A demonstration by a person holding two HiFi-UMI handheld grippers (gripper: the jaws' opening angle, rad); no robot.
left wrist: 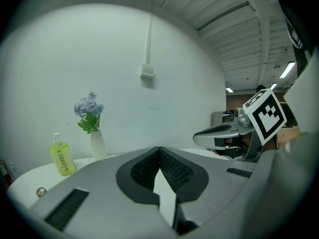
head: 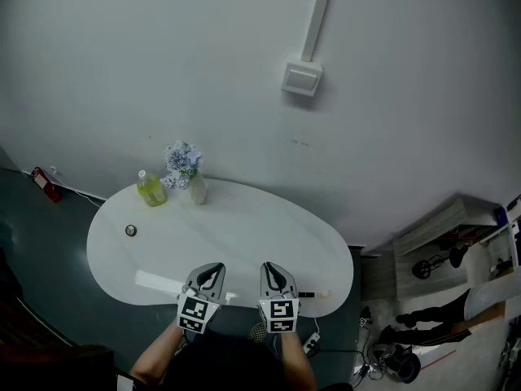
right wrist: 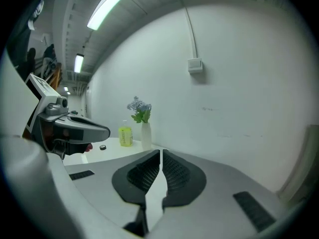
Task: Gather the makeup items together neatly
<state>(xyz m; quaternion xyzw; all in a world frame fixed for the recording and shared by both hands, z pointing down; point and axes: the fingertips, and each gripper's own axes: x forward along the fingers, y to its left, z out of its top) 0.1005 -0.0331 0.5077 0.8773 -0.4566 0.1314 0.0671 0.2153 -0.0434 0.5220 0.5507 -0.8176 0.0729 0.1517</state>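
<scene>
A small round compact (head: 130, 230) lies on the left part of the white oval table (head: 244, 235); it also shows as a small disc (left wrist: 41, 191) and as a dark dot (right wrist: 102, 147). A slim dark stick with a pale tip (head: 313, 295) lies at the table's front right edge. My left gripper (head: 213, 269) and right gripper (head: 271, 269) hang side by side over the front edge, both above the tabletop. The left gripper (left wrist: 159, 151) is shut with nothing between its pads. Likewise the right gripper (right wrist: 161, 153) is shut and holds nothing.
A yellow-green bottle (head: 151, 190) and a white vase of blue flowers (head: 187, 173) stand at the table's back left, close to the wall. A switch box (head: 302, 78) is on the wall. Shelves and gear (head: 440, 259) sit on the floor at right.
</scene>
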